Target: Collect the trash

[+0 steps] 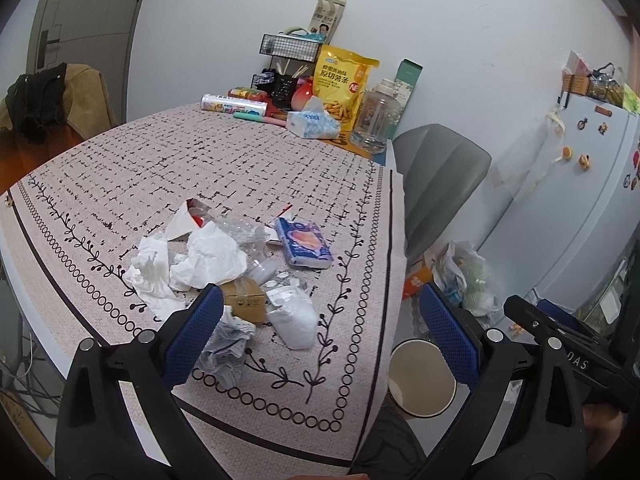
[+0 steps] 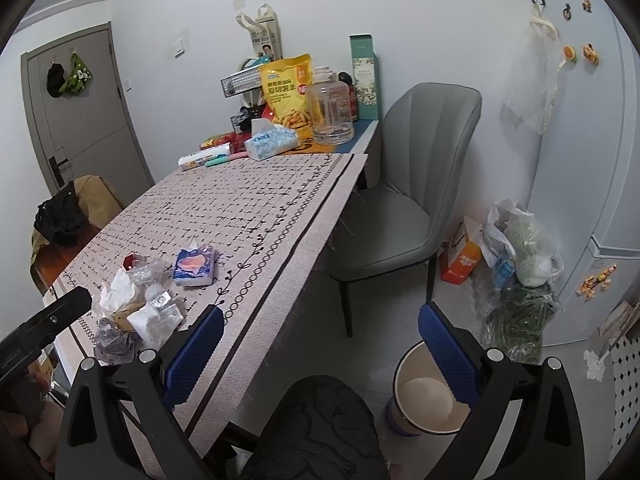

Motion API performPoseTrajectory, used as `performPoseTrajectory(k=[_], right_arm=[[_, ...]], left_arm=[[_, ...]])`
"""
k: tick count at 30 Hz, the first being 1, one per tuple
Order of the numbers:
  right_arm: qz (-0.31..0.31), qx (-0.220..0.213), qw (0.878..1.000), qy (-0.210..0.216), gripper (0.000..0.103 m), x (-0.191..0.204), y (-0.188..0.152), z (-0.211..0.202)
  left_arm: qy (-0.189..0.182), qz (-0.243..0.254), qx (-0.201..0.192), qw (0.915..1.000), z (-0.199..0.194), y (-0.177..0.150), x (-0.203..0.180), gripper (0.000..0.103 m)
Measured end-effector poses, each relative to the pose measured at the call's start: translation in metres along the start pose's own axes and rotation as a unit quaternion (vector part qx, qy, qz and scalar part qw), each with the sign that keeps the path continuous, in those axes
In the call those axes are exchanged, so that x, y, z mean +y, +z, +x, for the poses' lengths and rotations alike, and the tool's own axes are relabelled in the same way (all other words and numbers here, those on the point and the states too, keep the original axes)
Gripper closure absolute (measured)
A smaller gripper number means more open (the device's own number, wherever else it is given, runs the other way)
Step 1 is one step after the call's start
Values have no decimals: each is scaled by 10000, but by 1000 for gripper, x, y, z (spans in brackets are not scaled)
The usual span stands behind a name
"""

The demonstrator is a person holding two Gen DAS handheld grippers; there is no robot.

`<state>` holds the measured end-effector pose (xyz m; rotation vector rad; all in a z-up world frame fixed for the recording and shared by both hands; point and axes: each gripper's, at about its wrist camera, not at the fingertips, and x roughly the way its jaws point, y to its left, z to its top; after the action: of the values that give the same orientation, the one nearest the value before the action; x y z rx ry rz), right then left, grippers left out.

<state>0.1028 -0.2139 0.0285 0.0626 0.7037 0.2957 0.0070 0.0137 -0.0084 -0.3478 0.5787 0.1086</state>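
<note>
the left gripper [image 1: 320, 332], black with blue mesh-textured pads, hangs above the near end of the table with its fingers spread wide and nothing between them. the right gripper [image 2: 320, 350], the same build, is held further out past the table's edge, its fingers likewise wide apart and empty.

the pile of trash sits on the pink woven tablecloth with black vine border [image 1: 248, 184], near the front edge. in it i see crumpled white tissues [image 1: 208, 258], a torn white and red paper wrapper [image 1: 188, 220], crushed clear plastic packaging [image 1: 244, 232], a small brown cardboard box [image 1: 246, 300], a scrunched white mask-like cloth [image 1: 294, 316] and a crumpled grey printed wrapper [image 1: 228, 344] closest to the edge. the left gripper's left pad overlaps the box in its own view; whether it touches i cannot tell. a blue and purple pocket tissue pack [image 1: 304, 244] lies just beside the pile on its right.

on the floor beyond the table edge stands a round white-lined waste bin [image 2: 400, 364], open at the top; the right gripper's right pad cuts across its rim in view.

a grey upholstered chair [image 2: 404, 200] stands at the table's side, and a yellow snack bag [image 1: 344, 80] and clear plastic jar [image 1: 376, 120] crowd the far end of the table.
</note>
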Motion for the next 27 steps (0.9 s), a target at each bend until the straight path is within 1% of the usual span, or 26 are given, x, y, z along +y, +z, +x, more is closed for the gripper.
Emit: performPoseTrajectory(k=[3,11,13,17,20,27], right_arm=[[-64,78,9998,151,8,8,0,9],[-259,250,9968,708,8,45,-1,36],[-331,326,9955,831,13,56,-1,44],[-464,488,9923,1042,16,76,-4,56],[-539,607,9898,1168,21,89,-7,63],[-551,866,9834,1495,30,107,-10,78]], left_arm=[[49,-107,28,9999,3,0,11,6],[216,-359,117,9991,3,-3,48,16],[253,-441,145,9986,2,-4,58,19],[293,-601,167,9976,2,-6,79,25],[295,-761,194,9965,5,-6,96,31],[222,-1078,349,9933,21,-2,124,41]])
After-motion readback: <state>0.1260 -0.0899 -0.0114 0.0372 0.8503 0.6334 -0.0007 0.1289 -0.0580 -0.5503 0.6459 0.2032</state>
